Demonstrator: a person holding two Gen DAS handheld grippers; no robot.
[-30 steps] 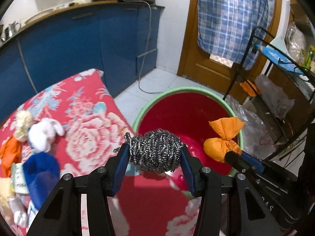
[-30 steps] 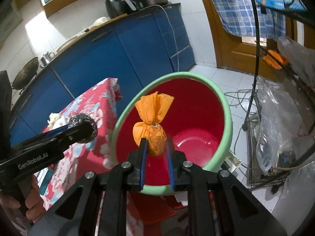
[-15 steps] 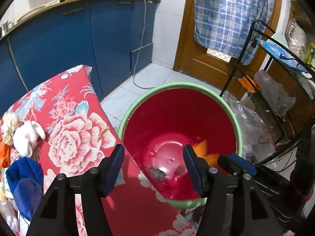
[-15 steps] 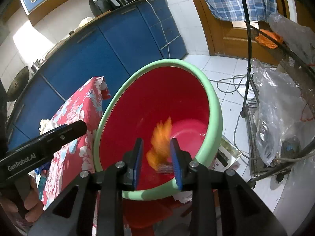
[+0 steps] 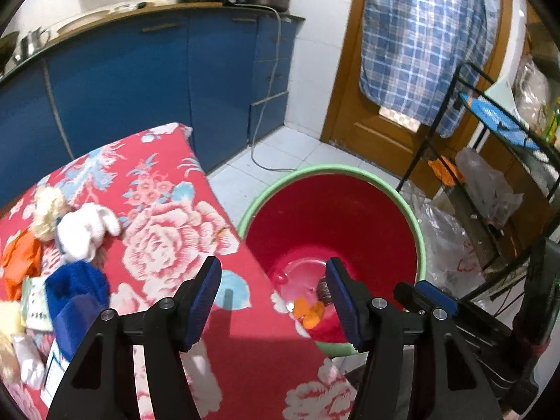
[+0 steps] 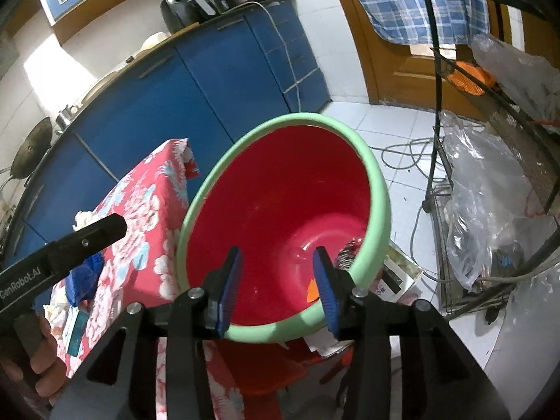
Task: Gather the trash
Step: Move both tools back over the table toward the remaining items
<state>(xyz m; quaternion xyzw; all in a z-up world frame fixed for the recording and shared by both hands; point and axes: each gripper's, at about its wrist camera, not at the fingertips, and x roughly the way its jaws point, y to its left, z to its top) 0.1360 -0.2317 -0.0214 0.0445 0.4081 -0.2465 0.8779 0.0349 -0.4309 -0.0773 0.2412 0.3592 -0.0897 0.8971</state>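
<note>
Left wrist view: the left gripper (image 5: 273, 297) stands wide apart and empty at lower centre, over the floral tablecloth (image 5: 168, 231). Right of it, the red bucket (image 5: 336, 217) holds an orange wrapper (image 5: 308, 311) and steel scourer (image 5: 323, 288).

Right wrist view: the right gripper (image 6: 276, 287), empty, is opening over the bucket's green rim (image 6: 381, 196); scourer (image 6: 350, 248) and wrapper (image 6: 311, 290) lie inside.

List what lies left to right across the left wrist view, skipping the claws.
Orange scrap → white glove → floral cloth → red bucket → clear plastic bag → black wire rack.
</note>
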